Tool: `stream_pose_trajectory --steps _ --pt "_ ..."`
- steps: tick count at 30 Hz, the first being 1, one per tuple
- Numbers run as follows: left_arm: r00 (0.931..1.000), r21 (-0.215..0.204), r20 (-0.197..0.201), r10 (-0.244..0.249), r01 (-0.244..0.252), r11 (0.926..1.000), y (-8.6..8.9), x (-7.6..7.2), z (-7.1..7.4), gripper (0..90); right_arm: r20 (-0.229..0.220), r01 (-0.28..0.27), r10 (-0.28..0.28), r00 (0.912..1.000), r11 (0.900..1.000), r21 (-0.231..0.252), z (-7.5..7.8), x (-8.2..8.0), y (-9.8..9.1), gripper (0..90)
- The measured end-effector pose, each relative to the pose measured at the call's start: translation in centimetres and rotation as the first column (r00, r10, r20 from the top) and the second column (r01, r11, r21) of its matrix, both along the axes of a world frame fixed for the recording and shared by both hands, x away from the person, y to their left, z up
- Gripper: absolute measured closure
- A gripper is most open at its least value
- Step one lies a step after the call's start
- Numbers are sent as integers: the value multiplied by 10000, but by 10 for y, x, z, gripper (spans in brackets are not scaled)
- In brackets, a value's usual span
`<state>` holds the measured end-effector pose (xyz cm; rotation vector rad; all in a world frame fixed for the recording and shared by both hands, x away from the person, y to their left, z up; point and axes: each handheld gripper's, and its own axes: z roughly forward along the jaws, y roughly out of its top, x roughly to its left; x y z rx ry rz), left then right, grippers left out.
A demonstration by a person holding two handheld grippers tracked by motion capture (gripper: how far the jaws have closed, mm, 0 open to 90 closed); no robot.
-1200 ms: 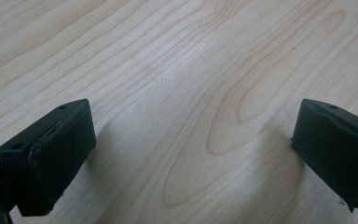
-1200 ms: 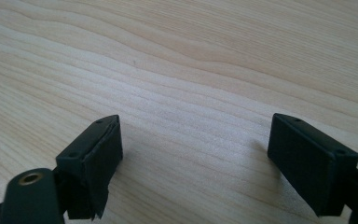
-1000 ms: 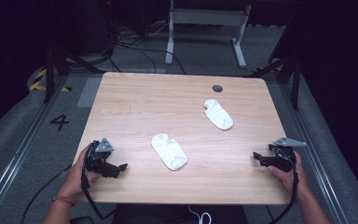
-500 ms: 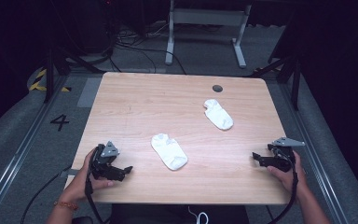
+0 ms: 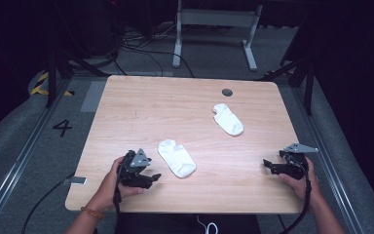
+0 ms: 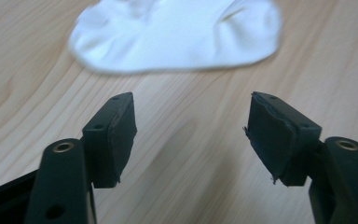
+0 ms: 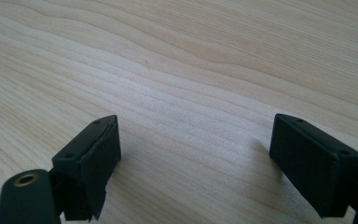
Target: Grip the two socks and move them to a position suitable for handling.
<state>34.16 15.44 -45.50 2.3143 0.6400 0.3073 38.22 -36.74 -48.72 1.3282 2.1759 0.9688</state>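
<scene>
Sock: flat white ankle sock (image 5: 176,158) lay near-left on the pale wooden worktop (image 5: 185,105).
Left claw (image 6: 191,135): jaws apart, just been closing, nothing between, just short of sock.
Right claw (image 7: 196,154): gaping, empty.

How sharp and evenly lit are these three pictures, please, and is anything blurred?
High view: the table is brightly lit, the room around it nearly black, both socks crisp. Left gripper view: the near sock is soft and smeared at its edges, while the left tool reads sharper. Right gripper view: the wood grain is clear between the jaws of the right tool, with soft shadows under each jaw.
</scene>
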Motion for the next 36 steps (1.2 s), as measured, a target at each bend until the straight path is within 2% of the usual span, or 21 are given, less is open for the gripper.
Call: stream_pose_trajectory --steps 1,4,7,9,13,19,20,23,26,27,28,29,32,34,36 --pt "9997 -102 -29 -257 257 9996 -8 -1 1 361 0 1 -1 10000 10000 -1 0 0 0 169" --pt "9949 42 34 -1013 1013 9948 -30 -2 3 412 -1 4 -4 10000 10000 2 0 0 0 169" --pt "9823 269 -57 -1870 1871 9820 -52 -1 3 480 1 2 -2 10000 10000 -1 0 0 0 170" --pt "9703 288 -128 -2415 2417 9699 -65 0 2 548 1 2 -2 10000 10000 -3 0 0 0 170" --pt "9633 479 -196 -2677 2684 9621 -78 6 -1 620 3 0 0 10000 10000 -2 0 0 0 170" --pt "9645 774 -319 -2622 2639 9614 -89 17 -8 679 0 -2 2 10000 10000 -1 0 0 0 170" --pt "9676 802 -320 -2506 2524 9643 -91 19 -10 725 2 -4 4 10000 10000 -1 0 0 0 170" --pt "9656 839 -413 -2568 2594 9621 -92 23 -12 827 1 2 -2 10000 10000 -1 0 0 0 170" --pt "9632 702 -448 -2650 2677 9610 -91 24 -11 892 3 -1 1 10000 10000 -3 0 0 0 170" --pt "9586 429 -550 -2795 2819 9585 -90 23 -9 895 0 -3 3 10000 10000 -1 0 0 0 170" --pt "9581 285 -556 -2810 2828 9588 -89 22 -7 896 2 1 -1 10000 10000 -2 0 0 0 170" --pt "9551 201 -476 -2925 2937 9557 -88 22 -4 897 1 1 -1 10000 10000 -3 0 0 0 170" --pt "9569 -175 -290 -2890 2886 9573 -84 21 5 897 0 -11 11 10000 10000 0 0 0 0 169" --pt "9581 -292 -325 -2846 2837 9585 -82 22 6 896 2 -23 23 10000 10000 -2 0 0 0 170" --pt "9626 -582 -343 -2688 2665 9621 -76 25 8 895 1 -30 30 10000 10000 -1 0 0 0 170"
